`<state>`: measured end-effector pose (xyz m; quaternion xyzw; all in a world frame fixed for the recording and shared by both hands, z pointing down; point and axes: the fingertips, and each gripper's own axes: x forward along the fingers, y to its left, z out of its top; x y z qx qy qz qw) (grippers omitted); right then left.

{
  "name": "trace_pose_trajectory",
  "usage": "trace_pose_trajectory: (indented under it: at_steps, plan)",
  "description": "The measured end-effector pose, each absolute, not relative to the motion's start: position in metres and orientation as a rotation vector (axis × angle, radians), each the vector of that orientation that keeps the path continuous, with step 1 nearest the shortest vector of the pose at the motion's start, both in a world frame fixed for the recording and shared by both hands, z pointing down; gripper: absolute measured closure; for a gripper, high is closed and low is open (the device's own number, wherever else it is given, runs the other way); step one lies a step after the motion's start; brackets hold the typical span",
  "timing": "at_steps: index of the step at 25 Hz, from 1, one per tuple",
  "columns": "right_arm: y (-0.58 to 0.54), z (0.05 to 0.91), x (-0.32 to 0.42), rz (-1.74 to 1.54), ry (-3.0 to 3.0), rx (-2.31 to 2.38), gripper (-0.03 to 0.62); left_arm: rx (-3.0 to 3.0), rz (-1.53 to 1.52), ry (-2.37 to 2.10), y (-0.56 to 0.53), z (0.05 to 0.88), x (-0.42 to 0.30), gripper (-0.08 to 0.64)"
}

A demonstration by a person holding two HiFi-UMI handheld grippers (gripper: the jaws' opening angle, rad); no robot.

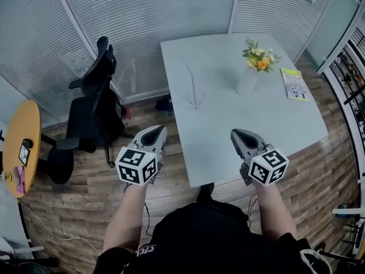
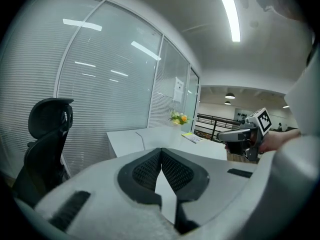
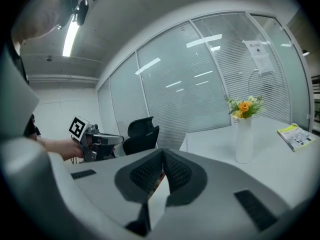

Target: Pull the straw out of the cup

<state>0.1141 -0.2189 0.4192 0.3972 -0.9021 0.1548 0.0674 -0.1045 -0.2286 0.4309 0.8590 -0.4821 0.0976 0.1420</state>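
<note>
Grip: left hand-held gripper [image 1: 154,132] clenched, empty; right hand-held gripper [image 1: 243,135] likewise; head view best shows straw [image 1: 191,84] in cup [image 1: 197,101].

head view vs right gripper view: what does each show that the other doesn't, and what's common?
Head view only: the clear cup with the straw standing in it, and the orange round table off to the left.
Right gripper view only: the ceiling light strip, and a close look along the right gripper, jaws together with nothing between them.
Both: the white table, the vase of flowers, the booklet, the black chair and the left gripper.
</note>
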Motion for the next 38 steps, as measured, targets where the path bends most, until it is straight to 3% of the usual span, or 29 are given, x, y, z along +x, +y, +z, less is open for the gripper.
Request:
trace_pose_trajectory:
  at_steps: [17,27,38]
  plan:
    - [-0.346,0.449,0.130,0.577,-2.744,1.006,0.581,2.403,0.301,-1.471,-0.345,0.435,-0.064,0.551]
    - [-0.378,0.448,0.106,0.581,-2.714,1.007,0.580,2.401,0.267,-1.433,-0.389,0.449,-0.077,0.549]
    - [-0.415,0.466,0.088,0.613,-2.668,1.025,0.580,2.432,0.301,-1.323,-0.434,0.477,-0.065,0.494]
